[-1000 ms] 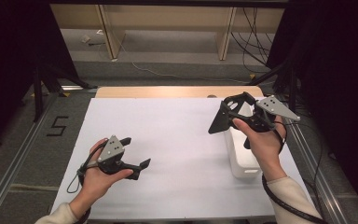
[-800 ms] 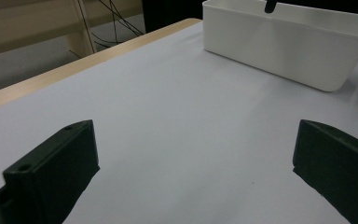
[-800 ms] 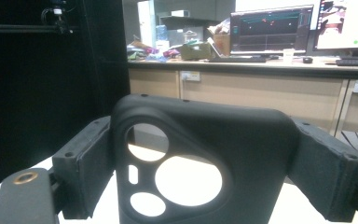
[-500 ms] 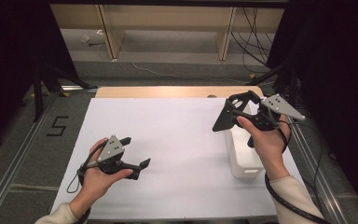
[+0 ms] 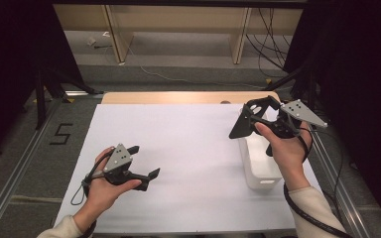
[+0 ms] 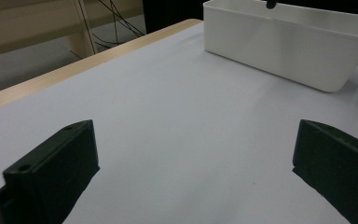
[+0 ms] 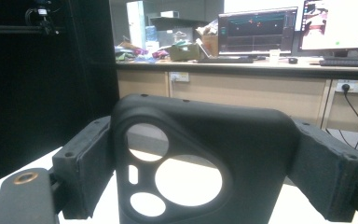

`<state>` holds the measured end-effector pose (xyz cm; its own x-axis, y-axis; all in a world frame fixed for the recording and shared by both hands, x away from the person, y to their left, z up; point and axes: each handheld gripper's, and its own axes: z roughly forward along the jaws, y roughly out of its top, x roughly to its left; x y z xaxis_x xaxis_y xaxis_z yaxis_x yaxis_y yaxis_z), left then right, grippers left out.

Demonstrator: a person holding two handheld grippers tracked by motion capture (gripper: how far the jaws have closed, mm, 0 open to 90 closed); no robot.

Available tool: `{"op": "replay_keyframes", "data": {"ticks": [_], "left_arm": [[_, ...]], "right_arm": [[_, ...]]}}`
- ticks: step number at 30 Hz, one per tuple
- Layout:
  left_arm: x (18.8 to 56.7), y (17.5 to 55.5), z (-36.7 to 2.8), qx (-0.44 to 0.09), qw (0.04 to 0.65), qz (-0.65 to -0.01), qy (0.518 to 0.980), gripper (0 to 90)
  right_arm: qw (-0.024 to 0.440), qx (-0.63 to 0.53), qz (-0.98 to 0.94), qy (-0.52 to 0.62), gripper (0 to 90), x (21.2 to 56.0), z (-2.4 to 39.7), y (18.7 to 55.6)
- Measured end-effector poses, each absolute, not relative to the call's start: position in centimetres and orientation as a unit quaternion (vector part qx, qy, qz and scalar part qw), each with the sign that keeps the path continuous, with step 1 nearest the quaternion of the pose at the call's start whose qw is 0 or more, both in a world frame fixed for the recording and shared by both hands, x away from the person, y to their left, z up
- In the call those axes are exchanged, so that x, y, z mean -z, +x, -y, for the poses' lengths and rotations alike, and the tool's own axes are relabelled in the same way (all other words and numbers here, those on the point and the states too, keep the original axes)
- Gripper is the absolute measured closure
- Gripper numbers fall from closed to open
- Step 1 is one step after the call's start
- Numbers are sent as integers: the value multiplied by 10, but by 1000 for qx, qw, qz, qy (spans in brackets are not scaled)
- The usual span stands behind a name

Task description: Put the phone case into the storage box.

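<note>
at the lower left of the high view the left claw (image 5: 141,161) rests low over the white tabletop (image 5: 188,148), its jaws wide apart with nothing between them. in the left gripper view the white bin (image 6: 289,44) stands at the upper right, well apart from those jaws. at the right of the high view the right claw (image 5: 248,119) hangs above the bin's far end, clamped on a black phone case (image 7: 200,158). in the right gripper view the case stands upright between the pads (image 7: 81,168), camera cutouts at its lower left.
</note>
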<state>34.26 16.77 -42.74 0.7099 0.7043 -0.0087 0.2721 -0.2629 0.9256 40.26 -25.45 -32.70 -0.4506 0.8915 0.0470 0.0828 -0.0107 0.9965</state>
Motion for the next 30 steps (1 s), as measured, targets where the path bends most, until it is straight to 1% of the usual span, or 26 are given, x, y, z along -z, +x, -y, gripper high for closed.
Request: {"op": "replay_keyframes", "data": {"ticks": [30], "left_arm": [[427, 342, -168, -209, 518, -320, 766, 0]], "right_arm": [[356, -585, -603, 410, 157, 324, 267, 404]]}}
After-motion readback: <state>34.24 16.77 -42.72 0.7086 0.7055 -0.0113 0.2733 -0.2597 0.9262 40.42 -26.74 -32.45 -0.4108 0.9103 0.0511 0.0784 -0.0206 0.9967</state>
